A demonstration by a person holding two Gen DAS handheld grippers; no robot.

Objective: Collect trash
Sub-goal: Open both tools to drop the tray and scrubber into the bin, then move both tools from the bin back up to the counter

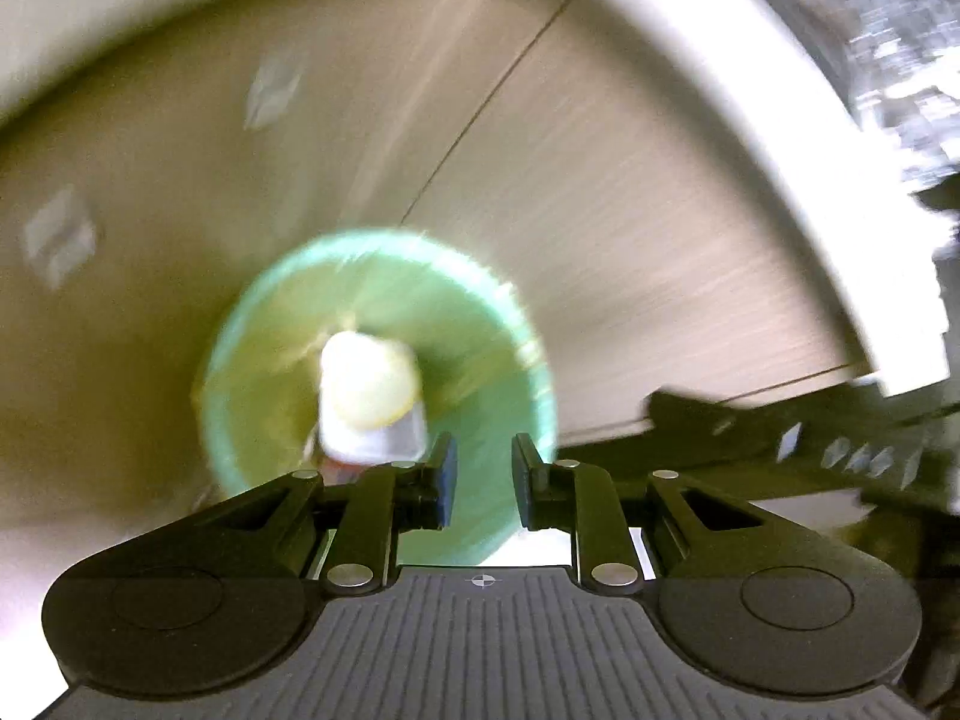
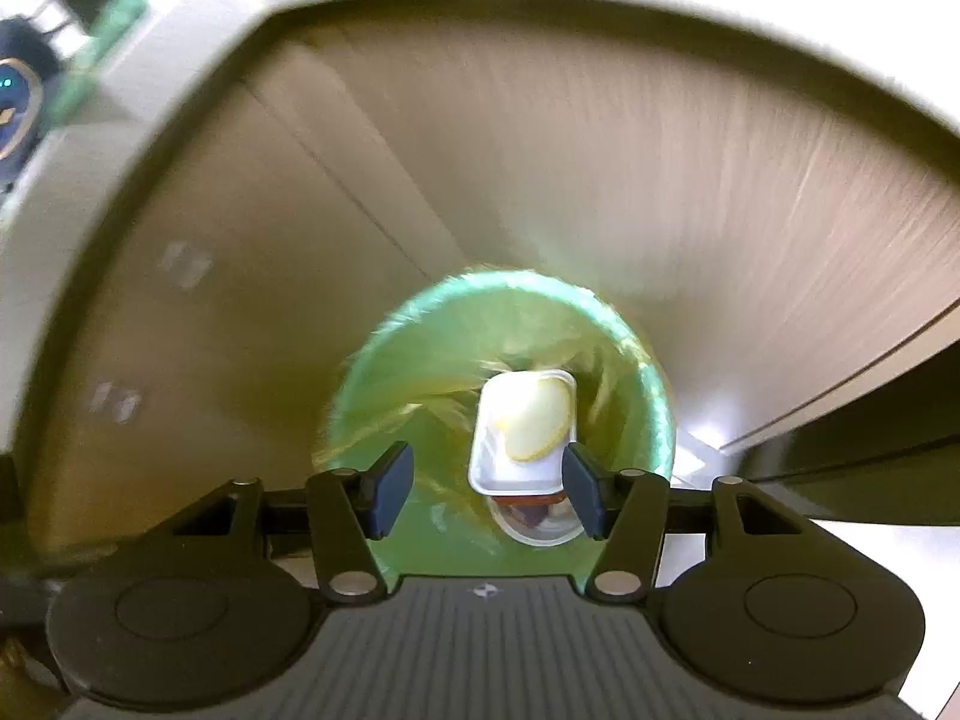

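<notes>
A green trash bin (image 1: 480,336) stands below both grippers, blurred by motion. Inside it lies a white plastic tub (image 1: 372,408) with a pale yellow lump in it. My left gripper (image 1: 483,480) hangs above the bin's near rim, its jaws a narrow gap apart with nothing between them. Seen from the right wrist, the same bin (image 2: 420,360) holds the tub (image 2: 522,426) on top of a round cup (image 2: 534,522) with reddish remains. My right gripper (image 2: 486,492) is open above them. Its right pad (image 2: 582,492) overlaps the tub's edge in the picture without gripping it.
Beige wood-grain panels (image 2: 600,180) surround the bin, with a seam line running across them. A pale curved edge (image 1: 750,120) arcs overhead, with a grey speckled surface (image 1: 870,30) beyond it. The right gripper's black frame (image 1: 810,450) shows beside the bin. A dark blue object (image 2: 18,102) sits far left.
</notes>
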